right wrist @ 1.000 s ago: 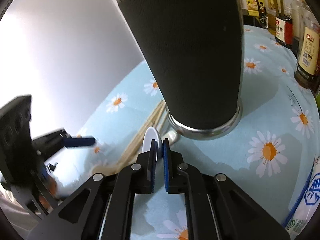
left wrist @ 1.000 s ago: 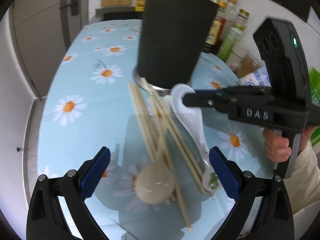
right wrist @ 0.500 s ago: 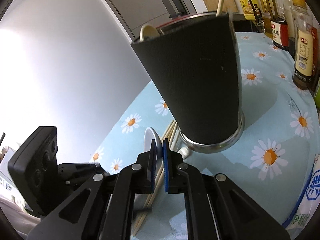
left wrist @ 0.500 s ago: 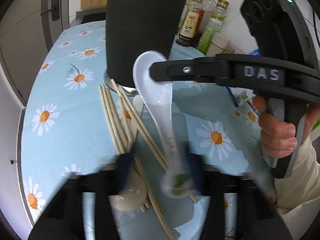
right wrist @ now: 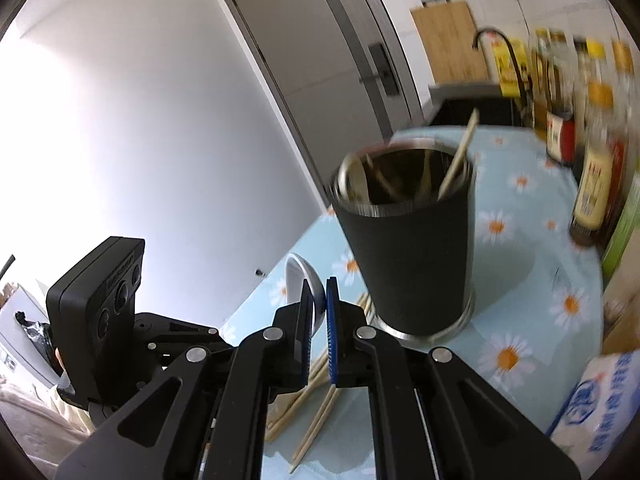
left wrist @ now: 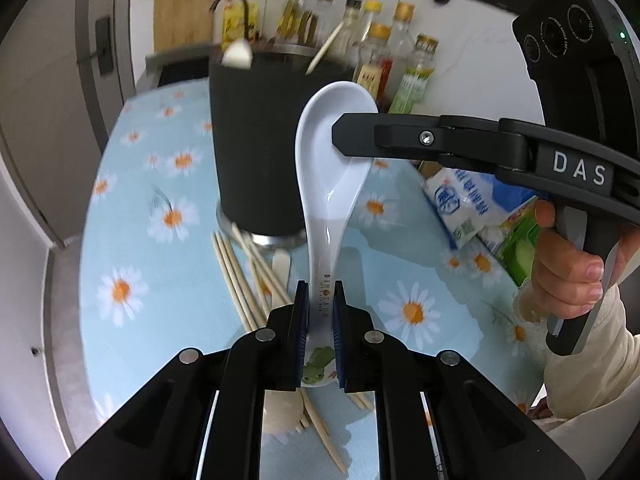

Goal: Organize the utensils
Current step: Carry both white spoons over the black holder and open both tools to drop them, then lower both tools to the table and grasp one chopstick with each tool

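Nearest the left camera, the left gripper (left wrist: pixel 319 322) is clamping the white spoon (left wrist: pixel 328 184)'s handle while the right gripper (left wrist: pixel 340 136) is pinching its bowl; farther off, the black holder (left wrist: pixel 256 152) is waiting, so both should be lifting level, spoon clearing its rim.

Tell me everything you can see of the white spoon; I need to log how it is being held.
The white spoon looks like glossy ceramic, a soup spoon with a deep oval bowl and a flat handle bearing small printed lettering and a green frog picture near its end. It is lifted off the daisy tablecloth, bowl toward the black utensil holder. The left gripper pinches its handle; the right gripper clamps the bowl's rim.
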`<state>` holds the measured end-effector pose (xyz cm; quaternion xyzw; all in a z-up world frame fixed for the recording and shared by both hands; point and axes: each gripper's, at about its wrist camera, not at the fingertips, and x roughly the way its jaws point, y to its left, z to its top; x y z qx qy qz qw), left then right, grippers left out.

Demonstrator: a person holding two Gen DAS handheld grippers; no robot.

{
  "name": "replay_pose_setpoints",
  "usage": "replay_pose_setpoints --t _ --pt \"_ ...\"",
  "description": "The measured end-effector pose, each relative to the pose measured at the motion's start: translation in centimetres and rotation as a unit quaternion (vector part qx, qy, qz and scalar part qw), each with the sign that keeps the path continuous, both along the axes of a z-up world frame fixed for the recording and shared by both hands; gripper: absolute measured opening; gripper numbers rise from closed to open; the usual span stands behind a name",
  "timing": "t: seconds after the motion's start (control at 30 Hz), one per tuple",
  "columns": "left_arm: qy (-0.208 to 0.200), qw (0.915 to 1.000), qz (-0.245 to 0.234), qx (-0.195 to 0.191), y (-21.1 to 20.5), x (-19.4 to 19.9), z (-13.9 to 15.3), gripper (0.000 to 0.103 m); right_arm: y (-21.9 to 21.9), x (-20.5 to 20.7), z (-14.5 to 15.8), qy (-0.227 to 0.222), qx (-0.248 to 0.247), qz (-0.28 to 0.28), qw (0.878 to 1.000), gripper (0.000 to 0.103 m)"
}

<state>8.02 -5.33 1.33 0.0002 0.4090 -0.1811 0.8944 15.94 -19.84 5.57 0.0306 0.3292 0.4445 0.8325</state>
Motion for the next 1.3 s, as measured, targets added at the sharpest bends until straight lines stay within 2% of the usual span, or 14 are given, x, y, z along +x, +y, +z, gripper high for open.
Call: replay_pose_setpoints --t 0.17,0.27,0.4,0.53,0.7,0.93,0.97,1.0,1.03,1.07,1.1,1.13,1.23,1.3 --pt "-0.044 0.9987 -0.010 0.024 -0.7 0.7 3.5 0.011 -0.2 -0.8 4.2 -0.055 0.009 -0.008 0.998 0.008" --pt "-0.075 0.9957 -0.018 0.052 -1.3 1.3 5.7 0.010 -0.5 -1.3 6.6 -0.092 0.009 -0.016 0.996 0.008" --pt "-0.128 0.9882 -0.033 0.077 -2.3 2.3 8.8 0.010 -1.1 -1.8 10.3 -0.143 0.018 -0.033 0.989 0.008" --pt "-0.150 0.9848 -0.039 0.078 -2.7 4.2 11.1 0.010 -1.3 -2.4 12.8 -0.200 0.008 -0.054 0.978 0.008" --pt "-0.165 0.9822 -0.050 0.075 -3.3 7.0 12.2 0.011 -1.6 -2.0 14.3 -0.233 -0.003 -0.076 0.969 0.009" --pt "-0.155 0.9840 -0.055 0.068 -3.6 10.3 10.7 0.013 -1.7 1.5 12.6 -0.214 -0.008 -0.096 0.972 0.010" --pt "-0.150 0.9854 -0.052 0.062 -3.4 10.6 10.5 0.015 -1.7 2.2 12.1 -0.202 -0.006 -0.096 0.975 0.011" --pt "-0.142 0.9872 -0.047 0.054 -3.0 10.9 10.2 0.023 -1.8 2.7 11.7 -0.193 -0.002 -0.098 0.976 0.016" --pt "-0.141 0.9883 -0.033 0.049 -2.4 11.1 9.8 0.031 -2.0 3.6 11.3 -0.177 0.003 -0.108 0.978 0.040" --pt "-0.143 0.9883 -0.025 0.046 -1.9 10.9 9.6 0.053 -2.4 4.1 11.0 -0.169 0.007 -0.121 0.978 0.065" --pt "-0.149 0.9880 -0.014 0.038 -1.2 10.6 9.5 0.064 -2.8 4.4 10.9 -0.165 0.013 -0.138 0.976 0.072" --pt "-0.152 0.9879 -0.010 0.029 -0.6 10.3 9.4 0.066 -3.5 4.6 10.7 -0.161 0.024 -0.154 0.975 0.074" --pt "-0.161 0.9869 0.003 0.001 1.2 8.5 9.1 0.085 -4.6 5.4 9.8 -0.130 0.040 -0.157 0.978 0.078" --pt "-0.159 0.9871 0.016 -0.012 2.5 7.4 8.5 0.090 -5.0 5.7 9.1 -0.113 0.044 -0.164 0.979 0.082"
